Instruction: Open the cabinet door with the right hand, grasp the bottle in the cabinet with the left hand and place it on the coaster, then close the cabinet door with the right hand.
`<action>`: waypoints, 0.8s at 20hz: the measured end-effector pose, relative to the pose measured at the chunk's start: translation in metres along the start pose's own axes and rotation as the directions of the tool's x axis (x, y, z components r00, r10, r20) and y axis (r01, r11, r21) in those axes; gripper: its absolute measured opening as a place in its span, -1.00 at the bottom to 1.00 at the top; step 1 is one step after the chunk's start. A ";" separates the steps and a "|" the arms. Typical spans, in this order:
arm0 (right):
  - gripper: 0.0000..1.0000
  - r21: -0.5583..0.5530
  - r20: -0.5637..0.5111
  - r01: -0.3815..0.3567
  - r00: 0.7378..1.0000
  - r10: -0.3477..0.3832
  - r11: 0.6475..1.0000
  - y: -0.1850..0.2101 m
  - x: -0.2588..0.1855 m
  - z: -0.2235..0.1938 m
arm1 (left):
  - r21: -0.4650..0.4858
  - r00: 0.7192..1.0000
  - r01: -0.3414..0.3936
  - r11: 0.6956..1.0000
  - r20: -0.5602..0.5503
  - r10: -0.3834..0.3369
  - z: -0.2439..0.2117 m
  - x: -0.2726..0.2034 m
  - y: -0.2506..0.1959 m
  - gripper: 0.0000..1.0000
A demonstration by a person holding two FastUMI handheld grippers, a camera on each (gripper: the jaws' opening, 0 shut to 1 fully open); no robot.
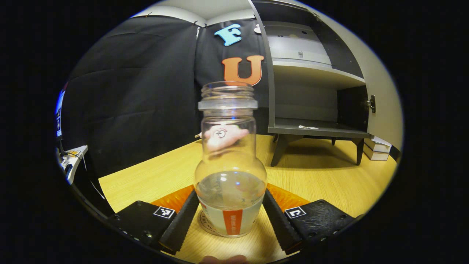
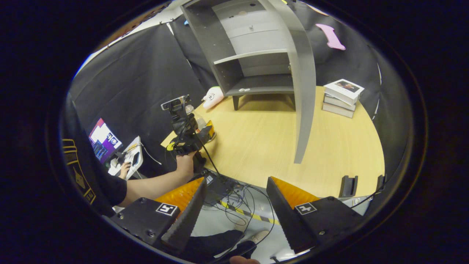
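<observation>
At the far left of the left gripper view hangs the black booth cloth above a round light-wood table (image 1: 146,176); at bottom centre the left gripper (image 1: 230,216) has its 2 fingers (image 1: 179,223) set wide on either side of a clear plastic bottle with an open threaded neck and a white-and-orange label band (image 1: 230,172). The fingers look just beside the bottle's base rather than pressing it, though I cannot tell for certain whether they touch. The bottle stands upright on a round pale coaster (image 1: 207,223) whose printed rim peeps out at its lower left. I judge the placing step done or nearly so. A little water sits in the bulbous lower half, so it should be light, stiff enough yet squeezable, smooth and rather slippery; the straight labelled base or the narrower waist above the bulge looks the surest hold. Behind the glassy body shows a pink soft toy (image 1: 221,137). To the right stands the grey cabinet on short legs (image 1: 311,128), its shelves bare of bottles, its door (image 1: 384,110) swung open at the frame's right edge. Over in the right gripper view, a person's forearm (image 2: 157,181) at left centre holds the other tool by the bottle; the grey door (image 2: 304,91) hangs open mid-frame, a stack of books (image 2: 342,97) lies right, and the right gripper (image 2: 234,216) at bottom gapes wide, holding nothing, well apart from the door it must close.
</observation>
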State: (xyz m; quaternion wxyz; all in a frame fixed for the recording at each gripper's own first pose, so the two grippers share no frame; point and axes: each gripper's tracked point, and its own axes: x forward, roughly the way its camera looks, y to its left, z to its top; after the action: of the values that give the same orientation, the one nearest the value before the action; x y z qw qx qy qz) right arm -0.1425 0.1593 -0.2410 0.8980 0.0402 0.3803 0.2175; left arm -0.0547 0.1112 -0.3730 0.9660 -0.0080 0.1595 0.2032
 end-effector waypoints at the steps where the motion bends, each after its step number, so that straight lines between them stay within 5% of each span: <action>1: 1.00 -0.004 0.001 0.000 1.000 0.000 1.000 0.000 0.000 0.001 | 0.005 1.000 -0.002 1.000 0.006 0.002 0.001 -0.001 0.000 0.89; 16: 0.97 -0.045 0.069 -0.044 0.997 0.047 0.998 0.021 -0.018 0.022 | 0.128 0.981 -0.014 0.992 0.196 -0.011 0.091 -0.031 0.001 0.93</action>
State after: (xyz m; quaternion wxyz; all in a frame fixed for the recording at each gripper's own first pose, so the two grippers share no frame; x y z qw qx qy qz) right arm -0.1458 0.1730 -0.2089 0.9063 0.0369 0.3427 0.2446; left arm -0.0540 0.1074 -0.2775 0.9753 0.0746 0.0765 0.1931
